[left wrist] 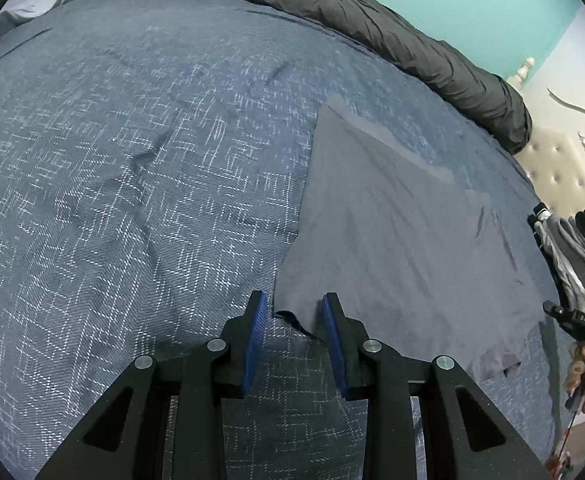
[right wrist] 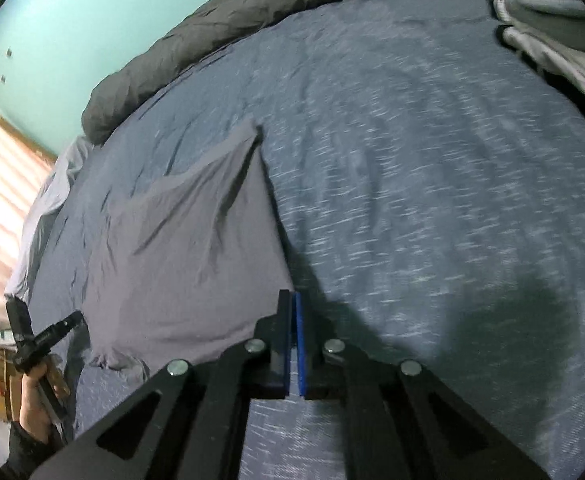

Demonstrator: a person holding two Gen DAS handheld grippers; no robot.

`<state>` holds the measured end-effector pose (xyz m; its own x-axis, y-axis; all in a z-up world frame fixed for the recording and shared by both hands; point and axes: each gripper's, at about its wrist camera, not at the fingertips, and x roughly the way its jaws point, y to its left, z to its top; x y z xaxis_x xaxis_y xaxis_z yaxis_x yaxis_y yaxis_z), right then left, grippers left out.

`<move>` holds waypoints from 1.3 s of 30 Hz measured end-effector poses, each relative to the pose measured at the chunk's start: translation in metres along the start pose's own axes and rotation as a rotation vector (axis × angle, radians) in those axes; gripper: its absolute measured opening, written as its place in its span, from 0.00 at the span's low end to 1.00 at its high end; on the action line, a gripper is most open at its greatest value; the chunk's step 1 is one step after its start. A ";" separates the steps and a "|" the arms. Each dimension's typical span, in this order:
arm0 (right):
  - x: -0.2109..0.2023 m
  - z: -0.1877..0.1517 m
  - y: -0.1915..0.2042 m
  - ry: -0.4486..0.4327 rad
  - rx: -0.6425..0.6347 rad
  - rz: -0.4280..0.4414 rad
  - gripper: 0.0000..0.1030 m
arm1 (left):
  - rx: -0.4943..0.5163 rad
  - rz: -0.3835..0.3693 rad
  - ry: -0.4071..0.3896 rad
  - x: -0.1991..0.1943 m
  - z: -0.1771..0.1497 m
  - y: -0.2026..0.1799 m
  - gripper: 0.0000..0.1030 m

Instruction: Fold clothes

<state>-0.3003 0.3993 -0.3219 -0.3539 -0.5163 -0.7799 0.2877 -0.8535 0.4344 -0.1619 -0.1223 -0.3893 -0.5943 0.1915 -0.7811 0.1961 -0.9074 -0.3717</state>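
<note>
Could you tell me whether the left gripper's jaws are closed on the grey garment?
No. The left gripper stands open, its blue pads on either side of the grey garment corner without pressing on it.

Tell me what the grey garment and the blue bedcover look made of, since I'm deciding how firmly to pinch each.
The grey garment looks like thin, matte jersey knit, probably cotton: it drapes in soft creases and its edge curls. The blue bedcover seems a thicker woven fabric: white flecks run in a herringbone pattern and its dents are broad and shallow. Neither fibre is certain.
</note>
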 end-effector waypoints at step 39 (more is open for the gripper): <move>-0.002 0.005 -0.014 0.006 0.051 -0.093 0.09 | -0.065 -0.027 0.021 -0.004 -0.004 0.019 0.02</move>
<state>-0.3078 0.4118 -0.3244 -0.3715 -0.4339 -0.8208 0.2077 -0.9005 0.3820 -0.1529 -0.1390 -0.3953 -0.5841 0.2239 -0.7802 0.2305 -0.8759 -0.4238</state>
